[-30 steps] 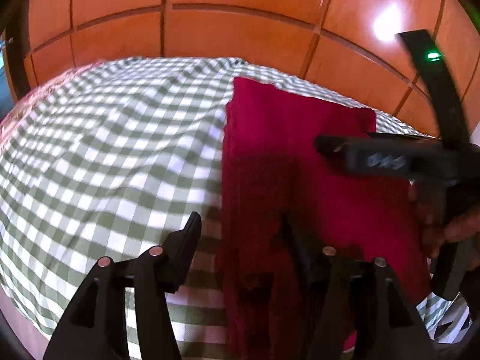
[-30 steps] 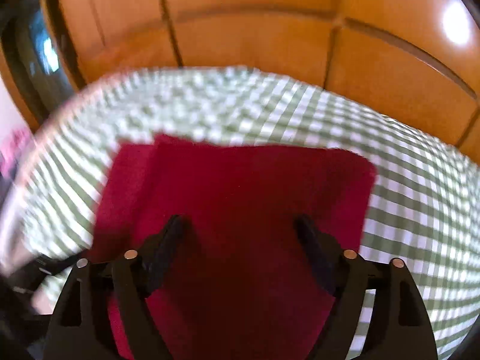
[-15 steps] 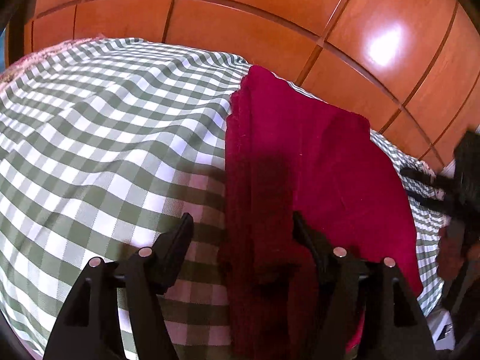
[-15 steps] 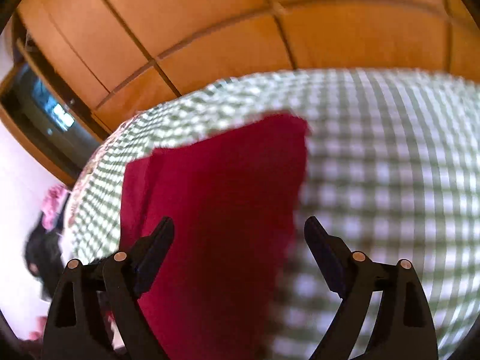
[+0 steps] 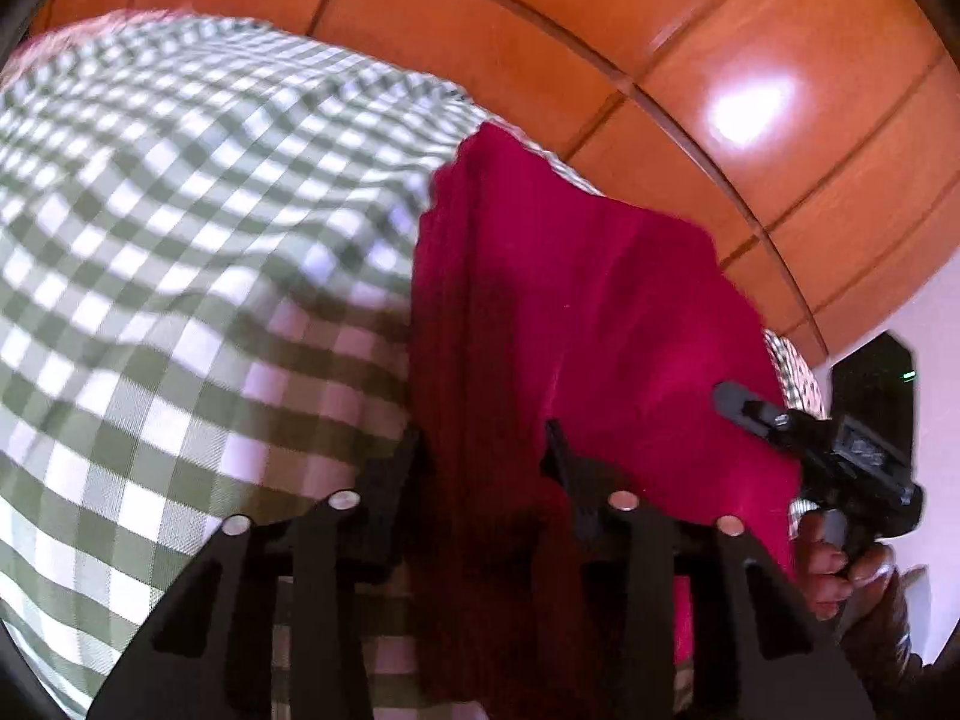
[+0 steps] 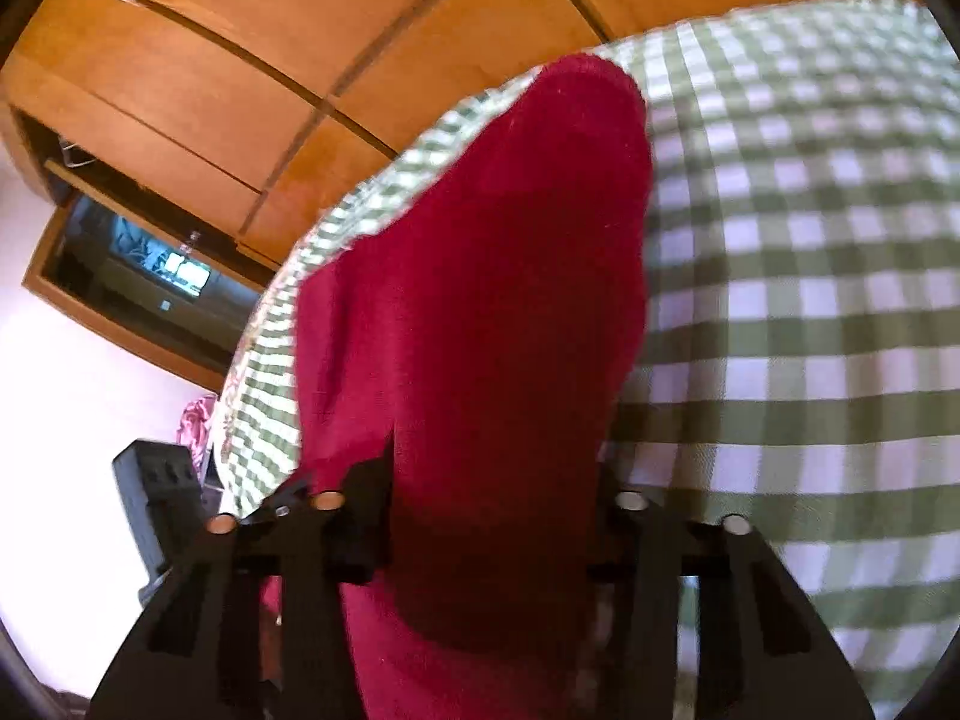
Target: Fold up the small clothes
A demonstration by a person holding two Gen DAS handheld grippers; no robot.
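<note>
Bright glare on wood panels (image 5: 744,114), motion blur, fisheye-curved edges

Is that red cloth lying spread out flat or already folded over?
Folded, at least partly: the red cloth shows stacked layers along its left edge on the checked tablecloth.

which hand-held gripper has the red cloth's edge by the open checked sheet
The left hand-held gripper: its jaws are closing around the red cloth where its edge meets the broad checked sheet.
</note>
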